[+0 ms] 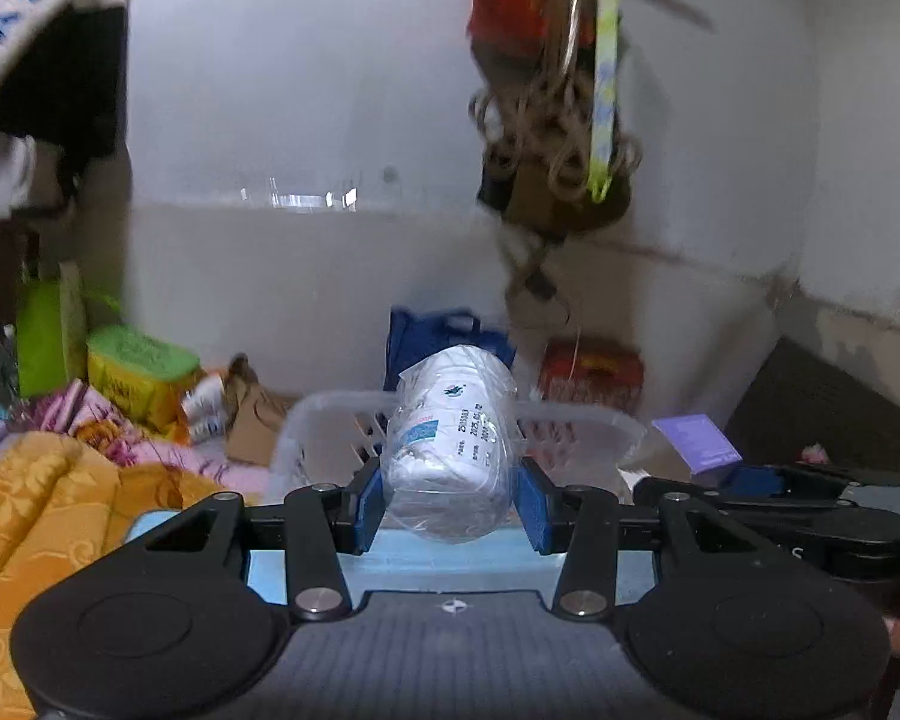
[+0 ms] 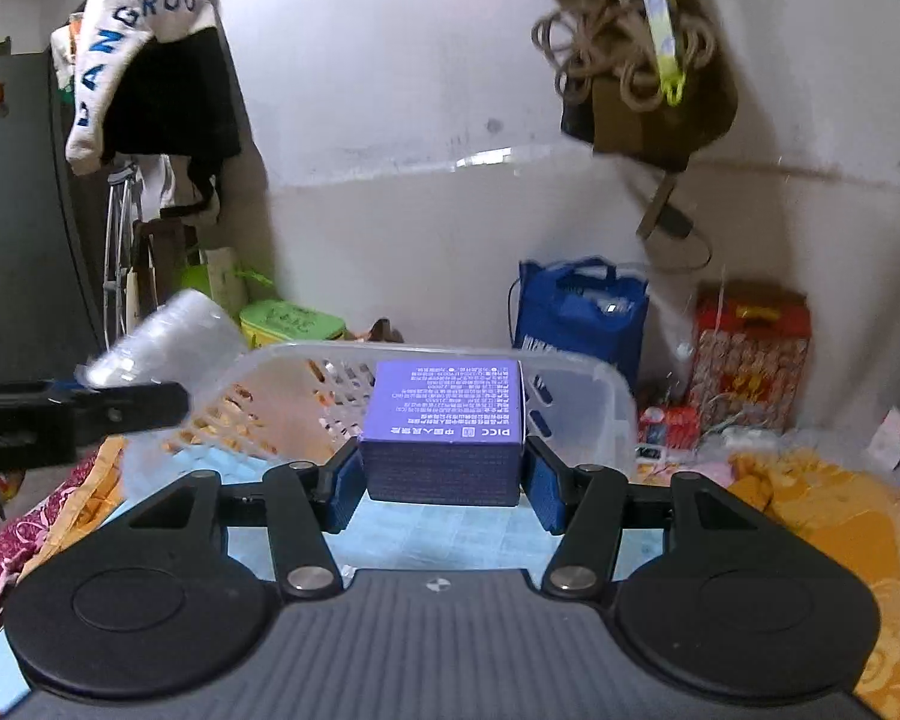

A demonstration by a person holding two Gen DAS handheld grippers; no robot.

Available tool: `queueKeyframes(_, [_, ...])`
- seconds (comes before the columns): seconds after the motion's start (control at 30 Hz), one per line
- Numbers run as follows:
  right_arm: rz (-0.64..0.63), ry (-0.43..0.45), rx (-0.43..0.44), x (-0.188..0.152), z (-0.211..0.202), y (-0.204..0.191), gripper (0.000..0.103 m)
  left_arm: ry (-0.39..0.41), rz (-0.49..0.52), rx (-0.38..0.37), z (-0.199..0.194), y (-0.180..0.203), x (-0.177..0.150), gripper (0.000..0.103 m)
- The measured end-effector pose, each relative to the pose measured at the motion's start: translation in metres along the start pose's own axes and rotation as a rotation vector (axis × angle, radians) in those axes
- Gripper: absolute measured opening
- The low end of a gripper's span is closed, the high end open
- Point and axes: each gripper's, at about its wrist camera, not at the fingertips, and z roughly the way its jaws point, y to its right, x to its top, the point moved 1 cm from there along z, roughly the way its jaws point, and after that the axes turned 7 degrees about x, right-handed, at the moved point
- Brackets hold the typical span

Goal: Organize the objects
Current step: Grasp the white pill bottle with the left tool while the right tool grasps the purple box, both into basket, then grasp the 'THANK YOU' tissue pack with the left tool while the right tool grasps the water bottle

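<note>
My left gripper [image 1: 450, 501] is shut on a white bottle wrapped in clear plastic [image 1: 453, 438], held above the near rim of a translucent plastic basket [image 1: 576, 420]. My right gripper [image 2: 441, 489] is shut on a purple box [image 2: 444, 426] with printed text, held in front of the same basket [image 2: 570, 372]. In the right wrist view the wrapped bottle [image 2: 168, 339] and the left gripper's arm show at the left. In the left wrist view the purple box [image 1: 696, 441] and the right gripper show at the right.
A blue bag [image 2: 576, 312] and a red patterned box [image 2: 750, 354] stand against the wall behind the basket. A green-lidded yellow container [image 1: 138, 372] sits at the left. Orange and floral bedding [image 1: 48, 510] lies around. Clothes and a brown bag with cord [image 2: 642, 90] hang overhead.
</note>
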Motion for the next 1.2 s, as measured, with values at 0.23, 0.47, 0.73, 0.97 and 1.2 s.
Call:
queueKeyframes(0.23, [-0.042,0.089,-0.089,-0.005,-0.004,0.004,0.103,-0.04,-0.034,0.02,0.047,-0.007,-0.02,0.074])
queueKeyframes(0.47, [0.036,0.164,-0.051,-0.036,-0.078,-0.007,0.103,0.141,-0.034,0.057,-0.015,-0.028,-0.033,0.103])
queueKeyframes(0.73, [0.092,-0.02,-0.049,-0.123,-0.118,-0.036,0.103,0.009,-0.023,0.025,-0.059,-0.038,-0.102,0.103])
queueKeyframes(0.97, [0.115,-0.132,-0.136,-0.132,-0.109,-0.02,0.103,-0.123,0.009,-0.068,-0.078,-0.014,-0.129,0.103])
queueKeyframes(1.2, [0.2,-0.134,-0.222,-0.146,-0.125,0.003,0.103,-0.188,0.139,-0.104,-0.062,0.038,-0.144,0.1])
